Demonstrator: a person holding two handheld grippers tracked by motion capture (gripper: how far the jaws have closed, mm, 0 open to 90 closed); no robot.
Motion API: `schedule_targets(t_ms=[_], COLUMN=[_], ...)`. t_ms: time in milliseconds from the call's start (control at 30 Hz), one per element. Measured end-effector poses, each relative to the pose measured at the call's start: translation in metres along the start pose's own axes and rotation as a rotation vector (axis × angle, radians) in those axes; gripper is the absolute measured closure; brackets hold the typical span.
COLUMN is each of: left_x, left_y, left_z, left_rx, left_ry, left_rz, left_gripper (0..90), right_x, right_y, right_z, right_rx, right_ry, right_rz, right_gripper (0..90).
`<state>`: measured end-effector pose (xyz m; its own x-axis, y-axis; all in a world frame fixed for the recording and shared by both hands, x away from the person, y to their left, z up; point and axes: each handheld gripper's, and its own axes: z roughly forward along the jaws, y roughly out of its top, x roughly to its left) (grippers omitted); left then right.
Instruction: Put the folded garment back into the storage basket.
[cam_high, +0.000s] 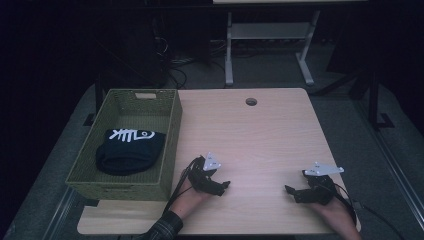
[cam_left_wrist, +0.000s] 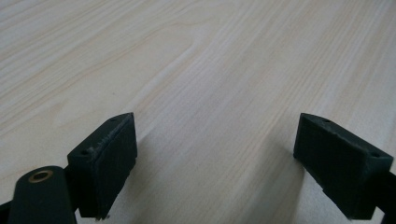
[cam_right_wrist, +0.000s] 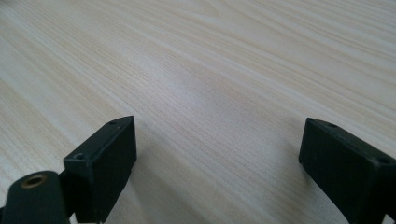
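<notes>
Altogether, two empty grippers, left gripper (cam_high: 223, 187) and right gripper (cam_high: 290, 191), one basket (cam_high: 172, 131).

Left gripper (cam_high: 222, 188) low, fingers (cam_left_wrist: 109, 158) spread wide, right gripper (cam_high: 292, 192) low, fingers (cam_right_wrist: 105, 163) spread wide, tips pointing inward

**A dim room around my pale table**

I work at a light wooden table with rounded corners (cam_high: 260, 135), its grain running in long pale streaks; a small round cable hole (cam_high: 251, 102) sits near its far edge. Beneath and around it lies a grey carpeted floor (cam_high: 270, 70), darker toward the left and right sides. Beyond the far edge stands a white metal desk frame (cam_high: 267, 35) with two feet on the carpet. Left of it, dark cables (cam_high: 172, 57) trail across the floor. The far room is almost black; light falls mainly on my tabletop.
</notes>
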<state>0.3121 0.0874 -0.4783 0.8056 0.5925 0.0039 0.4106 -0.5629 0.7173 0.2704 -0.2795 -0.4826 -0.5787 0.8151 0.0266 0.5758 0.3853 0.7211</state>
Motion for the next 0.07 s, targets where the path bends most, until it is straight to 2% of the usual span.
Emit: schedule_targets(t_ms=[67], left_x=[0.0013], left_y=[-0.0015], left_z=[-0.0016], left_rx=[0.001], left_ry=[-0.014], left_rz=[0.01], left_gripper=[13.0], right_x=[0.0], right_y=[0.0], right_z=[0.0], right_rx=[0.0], right_ry=[0.0], right_rz=[0.001], right_gripper=[10.9])
